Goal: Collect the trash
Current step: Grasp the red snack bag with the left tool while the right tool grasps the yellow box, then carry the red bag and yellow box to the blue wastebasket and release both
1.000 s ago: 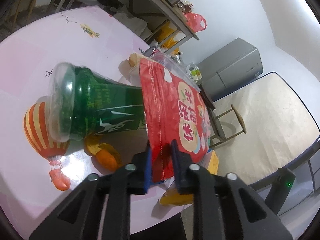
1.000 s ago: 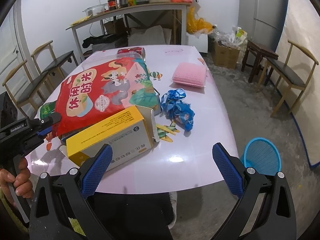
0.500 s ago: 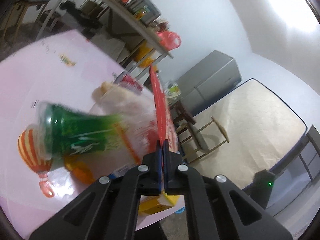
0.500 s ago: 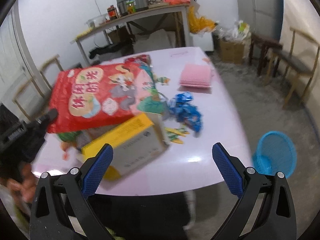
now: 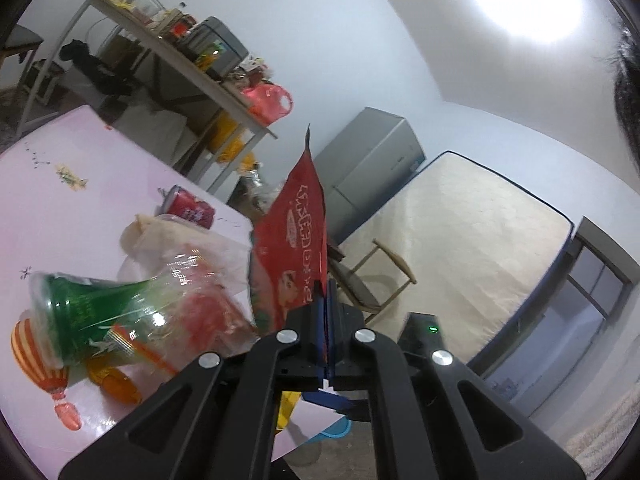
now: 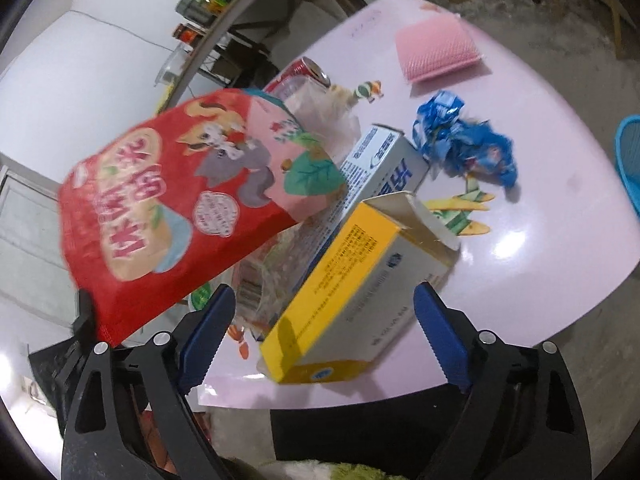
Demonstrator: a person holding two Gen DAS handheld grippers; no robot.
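My left gripper [image 5: 326, 306] is shut on the edge of a red snack bag [image 5: 298, 232] and holds it up off the pink table [image 5: 60, 216]. In the right wrist view the same red bag [image 6: 180, 200] hangs at the left, above the heap of trash. My right gripper [image 6: 324, 296] is over a yellow and white carton [image 6: 352, 280] that lies near the table's front edge. Its jaws are closing, with the carton between the blue pads [image 6: 208, 336], which stand clear of it. A green plastic bottle [image 5: 92, 320] lies on its side under the lifted bag.
On the table lie a red can [image 6: 312, 70], a blue and white box [image 6: 384, 168], a crumpled blue wrapper [image 6: 460, 140], a pink pad [image 6: 436, 50] and a clear plastic bag [image 5: 192, 252]. A blue basket [image 6: 628, 160] stands on the floor to the right.
My left gripper shut on the red bag's edge and lifted it off the heap. My right gripper rolled, dropped toward the yellow carton, and its jaws narrowed a little.
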